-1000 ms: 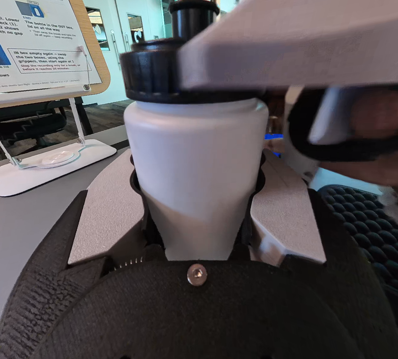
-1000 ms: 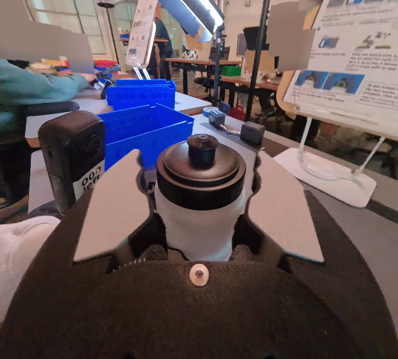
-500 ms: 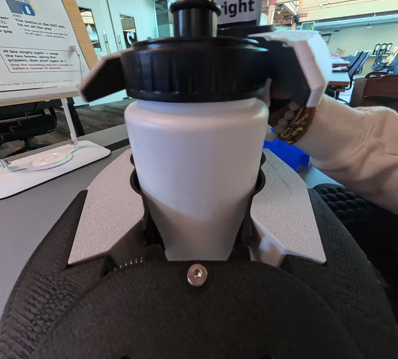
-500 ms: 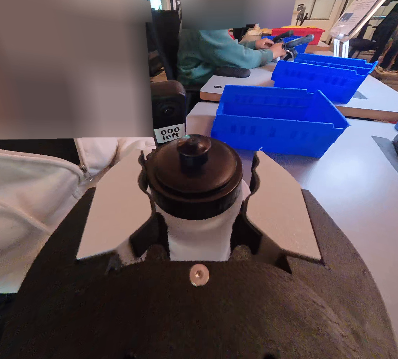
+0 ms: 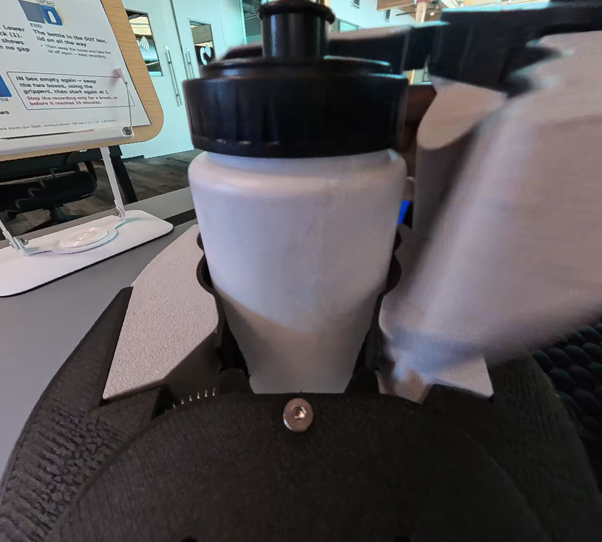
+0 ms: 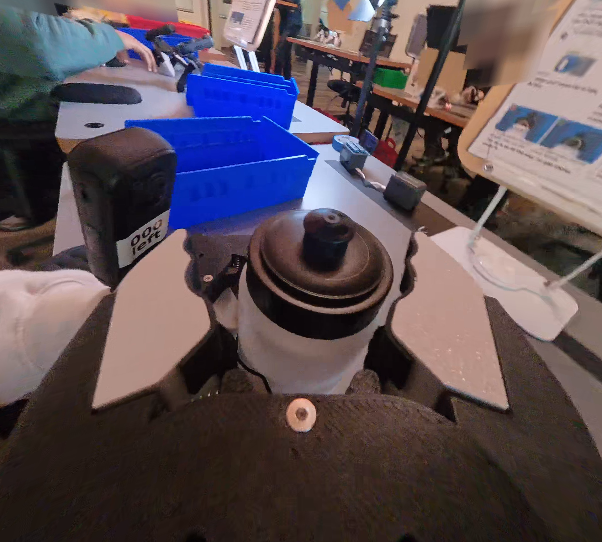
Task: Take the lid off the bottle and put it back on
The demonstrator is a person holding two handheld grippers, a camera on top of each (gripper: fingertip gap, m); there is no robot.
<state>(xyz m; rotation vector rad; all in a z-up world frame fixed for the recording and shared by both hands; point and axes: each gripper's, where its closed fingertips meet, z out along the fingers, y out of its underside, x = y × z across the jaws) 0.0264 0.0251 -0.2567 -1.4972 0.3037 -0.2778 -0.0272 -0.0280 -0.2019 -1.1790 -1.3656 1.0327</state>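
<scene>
We are clamping the white bottle [image 5: 298, 233] upright in the left gripper [image 5: 298, 269], above the worktop [image 6: 358, 197] edge; the right gripper [image 6: 312, 285] is closing around its black lid [image 6: 319, 272], grasp unconfirmed

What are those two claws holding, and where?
Left gripper clamps the white bottle around its body; right gripper appears shut on its black lid.

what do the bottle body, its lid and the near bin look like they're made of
Bottle body: probably matte white plastic, smooth and opaque with a soft sheen.
Lid: likely black hard plastic, with moulded stepped rings, a pull spout, and ribbed sides in the left wrist view.
Blue bin: seemingly rigid moulded plastic, with an even colour and thin slotted walls.
</scene>
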